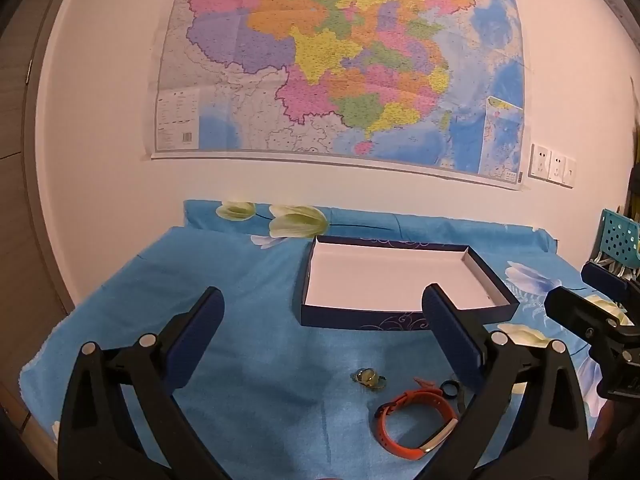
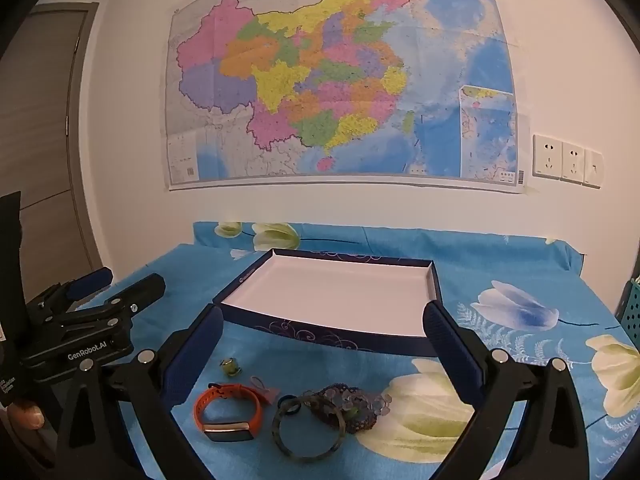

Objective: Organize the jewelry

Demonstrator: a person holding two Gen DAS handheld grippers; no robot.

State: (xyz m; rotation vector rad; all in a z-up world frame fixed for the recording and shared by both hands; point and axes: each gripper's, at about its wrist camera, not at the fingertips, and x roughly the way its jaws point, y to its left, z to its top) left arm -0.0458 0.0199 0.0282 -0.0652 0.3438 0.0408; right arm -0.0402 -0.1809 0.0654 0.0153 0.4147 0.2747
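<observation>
A dark blue box [image 1: 404,317] [image 2: 316,330] with a white inside sits empty on the blue floral cloth. In front of it lie an orange wristband [image 1: 416,424] [image 2: 228,410], a small green ring [image 1: 368,378] [image 2: 231,367], a dark bangle [image 2: 308,426], a small dark ring [image 1: 450,389] [image 2: 289,405], a small pink piece [image 2: 264,389] and a beaded piece [image 2: 352,404]. My left gripper [image 1: 324,340] [image 2: 116,286] is open and empty above the cloth, left of the jewelry. My right gripper [image 2: 324,344] [image 1: 576,284] is open and empty above the pile.
The table stands against a white wall with a large map [image 2: 336,80] and wall sockets [image 2: 566,160]. A teal perforated basket [image 1: 622,236] [image 2: 630,304] stands at the table's right edge. A door [image 2: 36,140] is at the left.
</observation>
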